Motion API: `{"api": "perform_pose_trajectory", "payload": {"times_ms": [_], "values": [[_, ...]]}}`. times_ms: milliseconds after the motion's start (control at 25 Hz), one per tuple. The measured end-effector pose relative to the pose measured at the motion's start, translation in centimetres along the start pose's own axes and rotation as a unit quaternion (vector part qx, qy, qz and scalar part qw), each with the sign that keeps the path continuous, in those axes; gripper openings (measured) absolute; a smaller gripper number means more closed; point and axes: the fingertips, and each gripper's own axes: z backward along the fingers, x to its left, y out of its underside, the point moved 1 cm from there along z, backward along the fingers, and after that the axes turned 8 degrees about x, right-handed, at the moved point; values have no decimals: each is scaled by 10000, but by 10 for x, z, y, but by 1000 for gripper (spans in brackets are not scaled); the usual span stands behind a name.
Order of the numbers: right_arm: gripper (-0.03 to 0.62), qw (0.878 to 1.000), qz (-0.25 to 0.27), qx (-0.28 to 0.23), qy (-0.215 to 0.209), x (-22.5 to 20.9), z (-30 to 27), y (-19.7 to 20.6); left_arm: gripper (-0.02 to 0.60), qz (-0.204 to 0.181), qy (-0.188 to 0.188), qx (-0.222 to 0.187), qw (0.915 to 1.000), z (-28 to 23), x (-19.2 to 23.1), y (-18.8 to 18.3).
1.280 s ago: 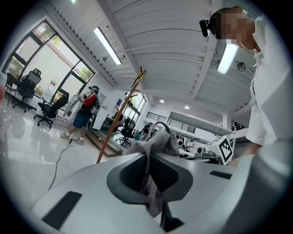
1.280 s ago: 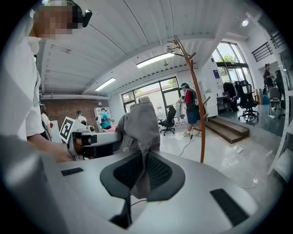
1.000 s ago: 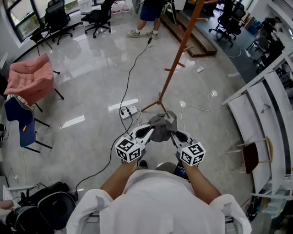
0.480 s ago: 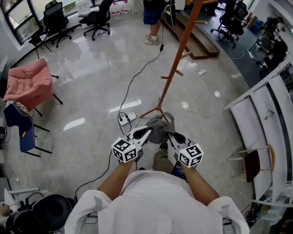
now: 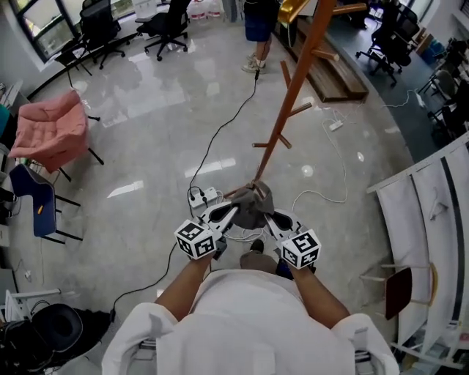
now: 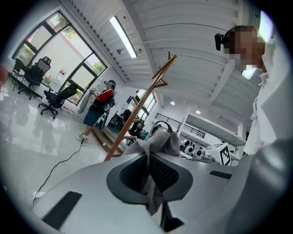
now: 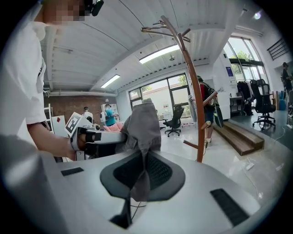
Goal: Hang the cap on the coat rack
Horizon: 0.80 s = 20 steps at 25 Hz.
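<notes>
A grey cap [image 5: 253,206] hangs in the air between both grippers, just in front of the person. My left gripper [image 5: 233,212] is shut on the cap's left edge; grey cloth [image 6: 155,151] is pinched between its jaws. My right gripper [image 5: 268,214] is shut on the cap's right edge, with the fabric [image 7: 142,132] bunched above its jaws. The brown wooden coat rack [image 5: 293,91] rises just beyond the cap, its pegs [image 5: 304,110] sticking out sideways. Its curved top hooks [image 7: 162,25] show high up in the right gripper view.
A power strip [image 5: 204,195] and cables [image 5: 220,132] lie on the glossy floor near the rack's base. A pink armchair [image 5: 51,128] and a blue chair [image 5: 33,198] stand at the left. A person [image 5: 260,22] stands at the far end, with white shelving [image 5: 432,212] at the right.
The person has stepped closer to the coat rack, carrying the cap forward in both grippers. The rack's pole now looms larger and nearer, and the grips on the cap are unchanged.
</notes>
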Motion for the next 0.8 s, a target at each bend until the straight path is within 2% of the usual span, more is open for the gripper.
{"api": "perform_pose_trajectory", "payload": {"times_ms": [440, 800], "values": [[31, 9961, 257, 398, -750, -68, -53, -10, 26, 167, -680, -229, 9973, -62, 59, -19], [31, 9929, 180, 748, -904, -94, -104, 7, 26, 194, -913, -22, 9956, -81, 113, -14]]}}
